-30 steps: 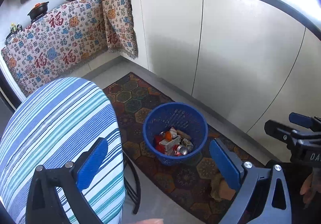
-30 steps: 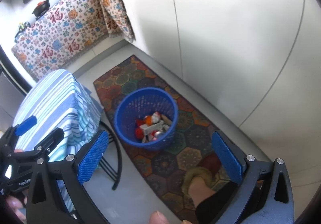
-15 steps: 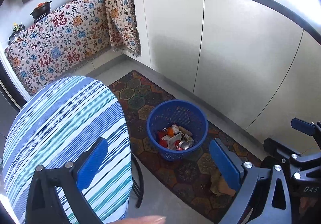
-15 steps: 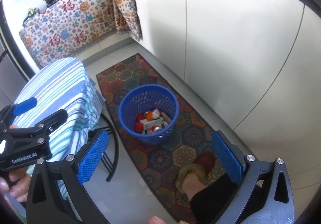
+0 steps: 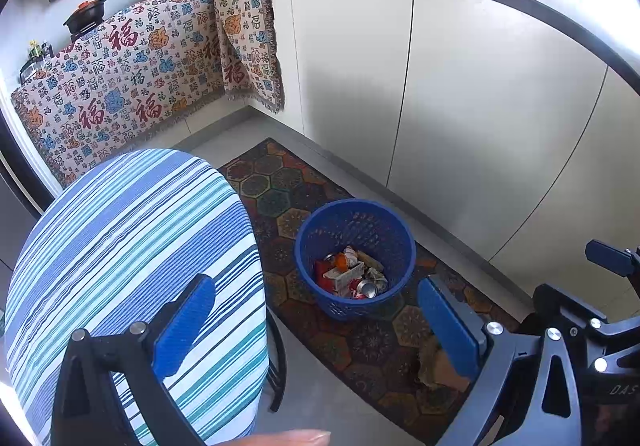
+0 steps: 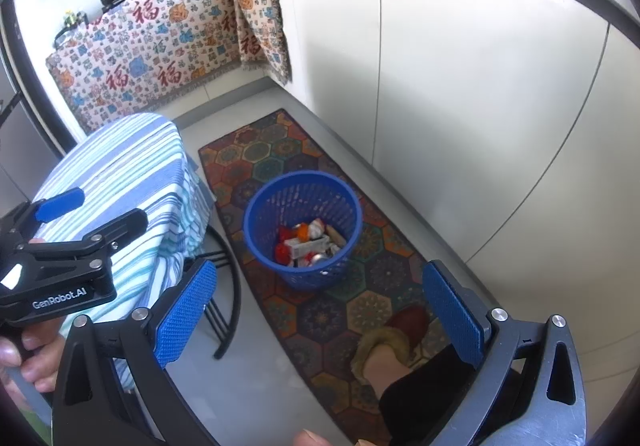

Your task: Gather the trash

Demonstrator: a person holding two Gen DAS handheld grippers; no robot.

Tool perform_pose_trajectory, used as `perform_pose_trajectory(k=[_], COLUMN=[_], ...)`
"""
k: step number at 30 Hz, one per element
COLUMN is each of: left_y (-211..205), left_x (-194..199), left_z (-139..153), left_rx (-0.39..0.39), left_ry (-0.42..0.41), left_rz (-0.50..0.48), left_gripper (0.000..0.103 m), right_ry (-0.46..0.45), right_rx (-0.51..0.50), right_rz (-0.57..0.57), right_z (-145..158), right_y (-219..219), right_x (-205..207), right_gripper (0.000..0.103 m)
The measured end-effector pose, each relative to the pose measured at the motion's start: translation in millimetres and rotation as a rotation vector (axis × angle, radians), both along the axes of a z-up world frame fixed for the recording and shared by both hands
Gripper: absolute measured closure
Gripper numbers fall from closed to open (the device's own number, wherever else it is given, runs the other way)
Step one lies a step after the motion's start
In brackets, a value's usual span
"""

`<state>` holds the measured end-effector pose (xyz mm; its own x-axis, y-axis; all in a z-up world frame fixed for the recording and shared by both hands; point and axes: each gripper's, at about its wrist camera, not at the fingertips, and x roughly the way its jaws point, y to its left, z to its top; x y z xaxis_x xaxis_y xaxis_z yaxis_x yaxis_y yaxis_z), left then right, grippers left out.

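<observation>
A blue plastic basket [image 5: 360, 222] [image 6: 304, 194] stands on a patterned rug. In it lies trash [image 5: 352, 278] [image 6: 308, 242]: a crushed can, a carton, red and orange wrappers. My left gripper [image 5: 316, 330] hangs open and empty high above the floor, its left finger over a striped table, the basket ahead and below. My right gripper [image 6: 320, 314] is also open and empty, above the rug on the near side of the basket. Each gripper shows in the other's view: left gripper [image 6: 108, 208], right gripper [image 5: 564, 270].
A round table with a blue striped cloth [image 5: 132, 246] [image 6: 132, 166] stands left of the basket on black legs [image 6: 232, 286]. White cabinets [image 5: 480, 106] run along the right. A person's slippered foot [image 6: 392, 338] is on the rug [image 6: 260, 150]. A patterned cloth [image 5: 120, 78] covers the far counter.
Both grippers have risen and drawn back; the basket looks smaller and lower in both views, and more of the counter and table shows. Both stay open and empty.
</observation>
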<state>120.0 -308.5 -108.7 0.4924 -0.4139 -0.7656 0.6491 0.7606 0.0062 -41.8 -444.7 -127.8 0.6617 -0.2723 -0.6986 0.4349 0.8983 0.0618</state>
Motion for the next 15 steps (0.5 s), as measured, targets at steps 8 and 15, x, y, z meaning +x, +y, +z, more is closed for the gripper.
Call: perform_pose_trajectory(k=[8, 15], left_y=[-0.3, -1.8], left_x=[-1.0, -1.2], left_z=[4.0, 4.6], left_rx=[-0.005, -0.005], left_ry=[-0.004, -0.004], left_rz=[-0.007, -0.01], left_gripper=[0.0, 0.0], right_ry=[-0.01, -0.009], right_rx=[0.005, 0.001], right_rz=[-0.004, -0.007], right_z=[1.9, 2.3], right_y=[-0.6, -2.5], right_x=[-3.2, -4.4], right_gripper=[0.0, 0.0])
